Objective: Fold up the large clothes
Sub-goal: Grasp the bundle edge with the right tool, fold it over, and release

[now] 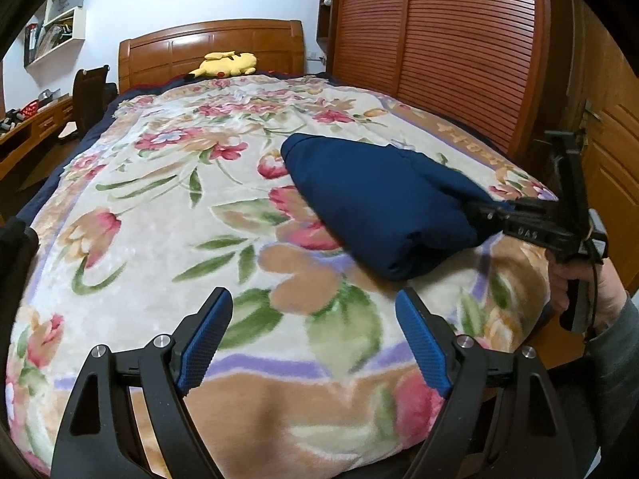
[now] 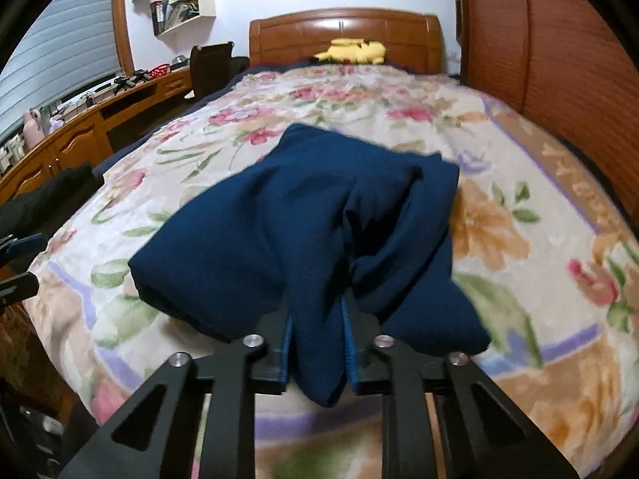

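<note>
A folded navy blue garment (image 1: pixel 375 203) lies on the floral blanket (image 1: pixel 167 215) toward the bed's right side. My left gripper (image 1: pixel 313 333) is open and empty, low over the blanket's near edge, short of the garment's near left corner. My right gripper (image 2: pixel 317 333) is shut on a bunched fold of the navy garment (image 2: pixel 287 223) at its near edge; the cloth hangs through the jaws toward me. In the left wrist view the right gripper (image 1: pixel 485 215) reaches in from the right, its tips buried in the cloth.
A yellow plush toy (image 1: pixel 225 64) lies by the wooden headboard (image 1: pixel 211 46). A slatted wooden wardrobe (image 1: pixel 439 40) runs along the bed's right side. A desk (image 2: pixel 80 131) and dark chair (image 2: pixel 209 66) stand left of the bed.
</note>
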A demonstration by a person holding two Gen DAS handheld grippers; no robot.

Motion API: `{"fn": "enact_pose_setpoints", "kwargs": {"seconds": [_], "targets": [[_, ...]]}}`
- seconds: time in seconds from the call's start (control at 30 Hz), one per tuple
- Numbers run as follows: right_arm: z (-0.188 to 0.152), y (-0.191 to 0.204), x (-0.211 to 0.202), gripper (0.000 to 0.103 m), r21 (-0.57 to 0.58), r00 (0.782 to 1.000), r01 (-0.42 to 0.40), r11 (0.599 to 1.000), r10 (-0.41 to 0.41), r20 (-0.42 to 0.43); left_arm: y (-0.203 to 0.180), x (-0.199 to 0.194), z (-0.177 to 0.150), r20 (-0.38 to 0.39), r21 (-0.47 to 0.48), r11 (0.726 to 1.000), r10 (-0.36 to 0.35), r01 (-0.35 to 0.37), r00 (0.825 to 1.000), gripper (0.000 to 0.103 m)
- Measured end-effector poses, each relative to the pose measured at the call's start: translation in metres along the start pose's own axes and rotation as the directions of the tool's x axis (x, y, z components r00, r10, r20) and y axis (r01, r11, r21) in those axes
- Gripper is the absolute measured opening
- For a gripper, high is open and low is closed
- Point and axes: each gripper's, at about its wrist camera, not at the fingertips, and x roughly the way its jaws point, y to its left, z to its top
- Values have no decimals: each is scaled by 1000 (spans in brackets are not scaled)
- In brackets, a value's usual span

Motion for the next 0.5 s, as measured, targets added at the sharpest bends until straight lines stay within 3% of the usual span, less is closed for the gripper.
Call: {"fn": "enact_pose_setpoints", "kwargs": {"seconds": [0.13,0.23,0.4,0.5], "targets": [[7,3,-13,14,-71,992,97,993,-91,85,0,3,0,0,-7,1000,1,-1,1000,84],[11,-2,-19,14,-85,961,258,962,-246,126,0,7,1,-5,-6,1000,0,0,1000,84],[10,-28,-9,14,-25,954,292,956,-290,80,-2,13,2,-5,-16,1000,-14,14,1000,84],[9,-30,-6,20,-4,966,252,968,-251,66,-6,19,4,-3,-17,1000,-23,23,1000,84]]}}
